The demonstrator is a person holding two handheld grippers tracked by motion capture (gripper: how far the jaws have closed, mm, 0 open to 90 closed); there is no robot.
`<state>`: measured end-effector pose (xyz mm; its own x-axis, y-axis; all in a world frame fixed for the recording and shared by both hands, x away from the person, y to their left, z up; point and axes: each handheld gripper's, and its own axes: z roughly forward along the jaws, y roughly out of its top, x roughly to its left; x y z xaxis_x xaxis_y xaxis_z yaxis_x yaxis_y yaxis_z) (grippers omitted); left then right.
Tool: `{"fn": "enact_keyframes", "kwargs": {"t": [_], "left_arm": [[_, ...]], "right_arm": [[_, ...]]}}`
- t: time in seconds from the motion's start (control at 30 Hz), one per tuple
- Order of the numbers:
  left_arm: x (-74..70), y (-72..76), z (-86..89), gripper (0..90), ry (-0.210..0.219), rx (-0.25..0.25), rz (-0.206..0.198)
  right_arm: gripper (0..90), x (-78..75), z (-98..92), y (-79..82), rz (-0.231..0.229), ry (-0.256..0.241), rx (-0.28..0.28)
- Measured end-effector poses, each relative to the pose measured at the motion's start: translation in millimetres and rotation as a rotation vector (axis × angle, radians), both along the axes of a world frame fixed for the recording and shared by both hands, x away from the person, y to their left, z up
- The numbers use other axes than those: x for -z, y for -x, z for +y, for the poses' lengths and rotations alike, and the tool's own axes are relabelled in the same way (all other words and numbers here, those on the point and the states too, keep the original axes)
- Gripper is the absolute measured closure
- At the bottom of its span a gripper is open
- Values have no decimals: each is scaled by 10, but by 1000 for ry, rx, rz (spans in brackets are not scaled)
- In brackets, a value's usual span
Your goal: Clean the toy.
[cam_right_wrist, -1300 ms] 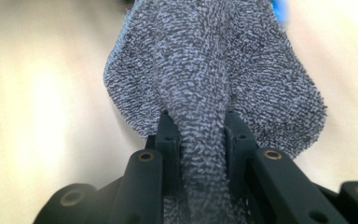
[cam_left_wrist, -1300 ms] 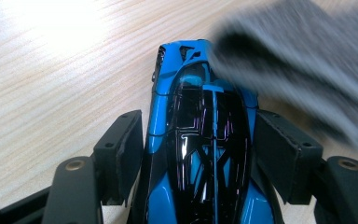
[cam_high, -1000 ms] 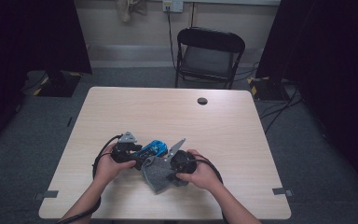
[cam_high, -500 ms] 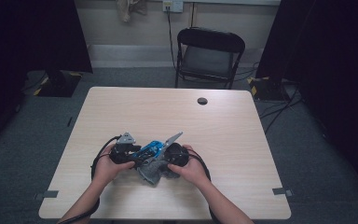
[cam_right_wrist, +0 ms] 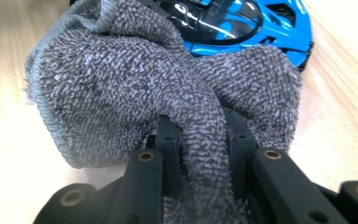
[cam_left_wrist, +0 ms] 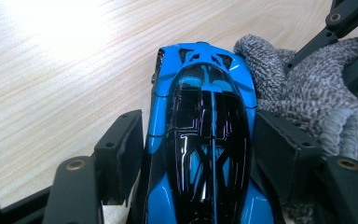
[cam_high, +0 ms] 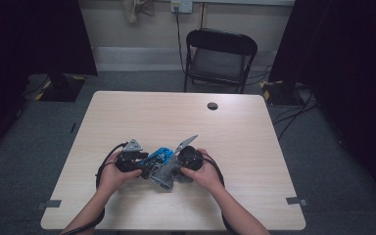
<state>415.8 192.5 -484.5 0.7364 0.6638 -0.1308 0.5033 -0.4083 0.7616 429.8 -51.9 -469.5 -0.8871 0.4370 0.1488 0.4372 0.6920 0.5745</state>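
Near the front edge of the wooden table (cam_high: 254,147), the left gripper (cam_high: 136,160) pinches a blue toy car (cam_left_wrist: 204,140) across its body, one jaw pressed to each flank, the car's glossy black canopy showing between them in the left gripper view. The right gripper (cam_high: 186,159) is clamped on a fold of a grey terry cloth (cam_right_wrist: 135,79), which bunches up between its jaws and lies against the car's side, touching it. In the high view the car (cam_high: 159,155) and the cloth (cam_high: 164,175) sit between the two hands. Farther back, well apart, a small black disc (cam_high: 212,105) rests on the tabletop, and a black folding chair (cam_high: 219,58) stands beyond the far edge.
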Motion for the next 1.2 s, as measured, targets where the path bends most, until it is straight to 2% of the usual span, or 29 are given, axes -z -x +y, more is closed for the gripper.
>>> {"fn": "enact_keyframes", "kwargs": {"t": [0.57,0.73,0.93,1.0,1.07,1.2], "left_arm": [[2,6,2,345,1,-1,-3],[2,9,2,345,0,-1,-4],[0,15,1,345,1,-6,-2],[-2,17,5,345,-1,-6,-2],[-1,15,9,345,-2,-4,-3],[2,8,8,345,4,-3,1]], "right_arm": [[734,-17,-147,-62,-43,28,63],[734,-22,-248,-92,-52,41,99],[733,-2,-393,-143,-68,24,153],[733,2,-445,-162,-88,25,174],[733,7,-494,-178,-82,15,192],[733,-17,-539,-157,-94,15,155]]}}
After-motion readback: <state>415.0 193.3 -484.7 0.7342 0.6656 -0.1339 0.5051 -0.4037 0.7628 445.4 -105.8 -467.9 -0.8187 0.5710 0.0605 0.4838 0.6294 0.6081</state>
